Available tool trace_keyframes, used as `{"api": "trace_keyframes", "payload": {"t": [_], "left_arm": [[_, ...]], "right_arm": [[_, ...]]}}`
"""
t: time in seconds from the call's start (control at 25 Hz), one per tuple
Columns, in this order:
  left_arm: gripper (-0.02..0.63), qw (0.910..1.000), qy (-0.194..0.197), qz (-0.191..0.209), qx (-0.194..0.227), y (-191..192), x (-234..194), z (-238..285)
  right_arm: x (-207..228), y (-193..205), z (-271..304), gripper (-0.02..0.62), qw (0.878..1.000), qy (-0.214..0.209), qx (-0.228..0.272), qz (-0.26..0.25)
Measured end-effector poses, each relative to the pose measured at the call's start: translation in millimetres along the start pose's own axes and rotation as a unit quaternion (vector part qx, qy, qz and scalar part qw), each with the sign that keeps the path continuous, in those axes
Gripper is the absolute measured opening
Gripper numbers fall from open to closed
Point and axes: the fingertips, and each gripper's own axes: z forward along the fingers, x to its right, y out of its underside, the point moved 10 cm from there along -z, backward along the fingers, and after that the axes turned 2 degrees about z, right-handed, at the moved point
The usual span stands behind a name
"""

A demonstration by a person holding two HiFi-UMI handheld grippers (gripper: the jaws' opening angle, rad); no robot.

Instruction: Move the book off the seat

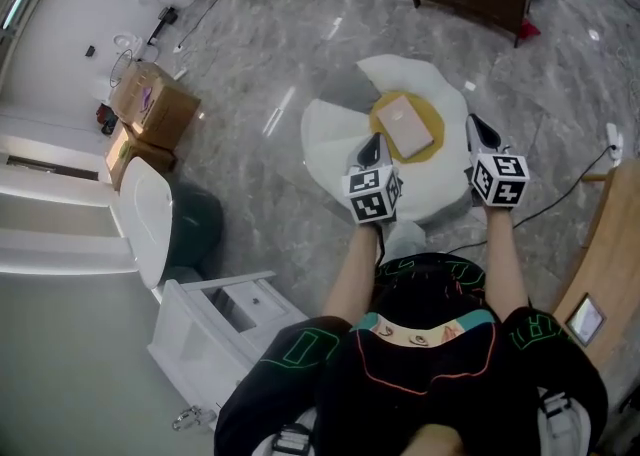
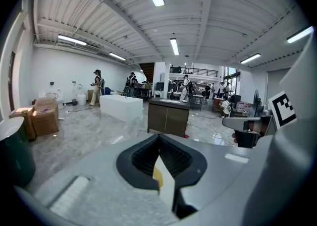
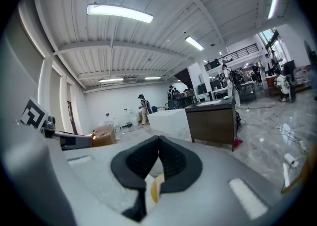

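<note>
Both arms reach forward, left gripper (image 1: 372, 146) and right gripper (image 1: 475, 128) flanking the book (image 1: 405, 125), jaws together.

The left gripper (image 2: 159, 141) has its two black jaws closed together, tip against tip, and it grips nothing. Only a thin white and yellow sliver shows in the gap lower down. Just beyond the tips stands a dark brown cabinet (image 2: 168, 117) on the grey marble floor (image 2: 89, 136). Left of the cabinet is a long white block (image 2: 120, 107). Farther left are cardboard boxes (image 2: 43, 119) and a dark green bin (image 2: 14, 158). Right of the cabinet appears the right gripper (image 2: 230, 122) with its marker cube (image 2: 283, 110). Behind the cabinet several people (image 2: 185, 87) stand.
</note>
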Motion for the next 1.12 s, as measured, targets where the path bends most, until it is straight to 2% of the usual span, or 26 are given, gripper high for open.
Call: {"api": "trace_keyframes", "payload": {"t": [0.16, 0.32, 0.48, 0.6, 0.72, 0.92, 1.12], "left_arm": [[0.011, 0.9997, 0.007, -0.023, -0.012, 9, -15, 35], [0.011, 0.9984, 0.006, -0.046, -0.032, 16, -49, 73], [0.011, 0.9943, -0.010, -0.079, -0.071, 36, -90, 106], [0.011, 0.9933, -0.015, -0.065, -0.095, 55, -113, 138], [0.011, 0.9923, -0.002, -0.056, -0.111, 74, -134, 174], [0.011, 0.9840, 0.019, -0.063, -0.165, 110, -153, 215], [0.011, 0.9784, 0.042, -0.033, -0.200, 148, -166, 254]], "right_arm": [[1, 1, 29, 0.003, 1.000, -0.006, -0.015, -0.022], [-3, 8, 79, 0.003, 0.999, -0.007, -0.039, -0.030], [-9, 29, 131, 0.003, 0.995, -0.008, -0.096, -0.028], [-9, 43, 171, 0.003, 0.990, -0.008, -0.136, -0.035], [-12, 55, 211, 0.003, 0.985, -0.012, -0.164, -0.045], [-12, 79, 250, 0.003, 0.974, -0.013, -0.219, -0.053], [-10, 122, 293, 0.003, 0.965, -0.022, -0.257, -0.039]]}}
